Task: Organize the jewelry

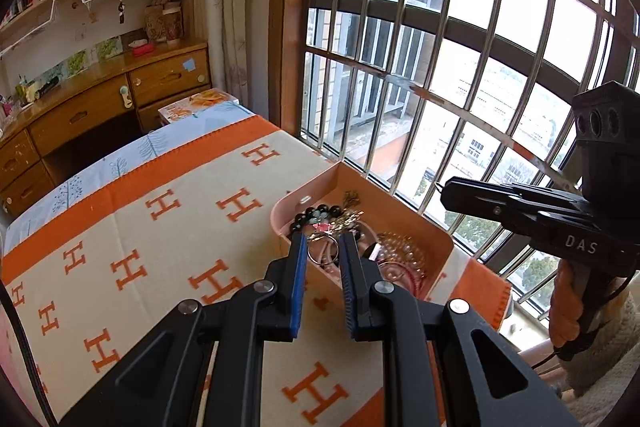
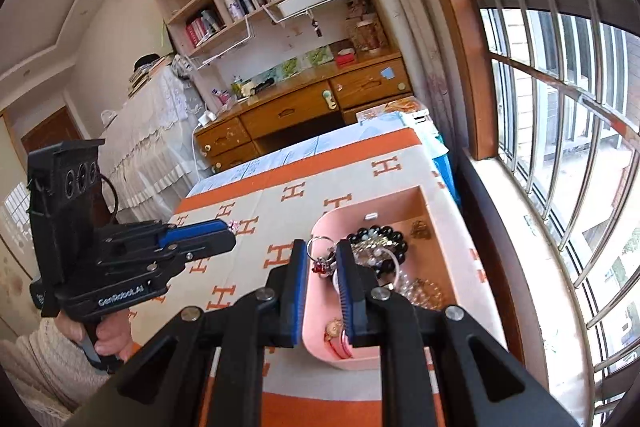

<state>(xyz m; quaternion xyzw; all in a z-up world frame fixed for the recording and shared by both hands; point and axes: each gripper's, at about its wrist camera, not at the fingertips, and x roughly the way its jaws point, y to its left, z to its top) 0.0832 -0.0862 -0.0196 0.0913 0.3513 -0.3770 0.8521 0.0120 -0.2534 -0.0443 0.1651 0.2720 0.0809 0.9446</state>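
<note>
Both grippers hover over the pink tray (image 2: 316,307) of tangled jewelry (image 2: 376,247): the right gripper (image 2: 322,253) and left gripper (image 1: 323,247) have fingers parted, empty, apparently choosing pieces.

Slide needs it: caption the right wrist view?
Right claw open above pink jewelry tray on an H-patterned blanket.

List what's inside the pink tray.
Pink tray holds a black bead bracelet, metal rings, a pearl strand and a red cord piece. The tangled pile and the right gripper hide anything beneath.
</note>
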